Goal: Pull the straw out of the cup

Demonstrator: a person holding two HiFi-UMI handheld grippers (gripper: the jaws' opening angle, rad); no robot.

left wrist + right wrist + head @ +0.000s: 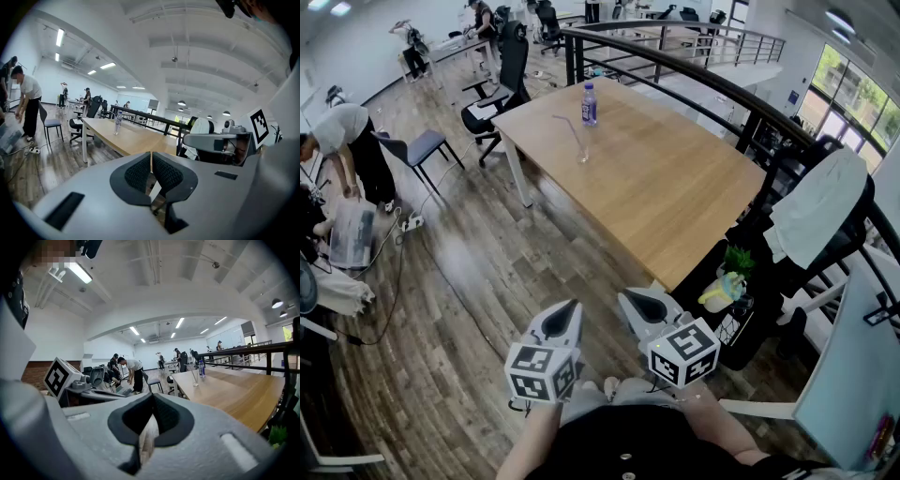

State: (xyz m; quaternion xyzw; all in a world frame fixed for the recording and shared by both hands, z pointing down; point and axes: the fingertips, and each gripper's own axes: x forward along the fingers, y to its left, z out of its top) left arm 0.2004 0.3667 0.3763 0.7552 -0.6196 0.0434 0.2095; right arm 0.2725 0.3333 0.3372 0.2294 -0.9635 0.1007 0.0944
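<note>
Meeting tip to tip, the fingers (135,174) of your left gripper (151,155) are pressed together with nothing between them. The fingers (171,420) of your right gripper (151,399) are closed the same way, also empty. From your head camera, the left gripper (570,309) and right gripper (630,300) sit side by side just in front of your body, low over the wooden floor (478,272). Each points forward and a little downward toward the worktop (675,197), and neither touches it.

The cup (582,156) stands upright toward the far end of the worktop, well apart from both grippers. The straw (570,131) is in it, leaning to the left in the head view. A bottle (590,103) with a purple label stands upright just beyond the cup, near the far edge.

In the right gripper view the cup (195,382) and bottle (202,368) show small above the fingers, on the far part of the worktop (234,394). In the left gripper view the bottle (118,123) is plain, but the cup is too small to make out.

A black railing (703,80) curves along the worktop's right side. A black office chair (492,98) stands at its far left corner, and a person (342,141) bends over at the far left.
</note>
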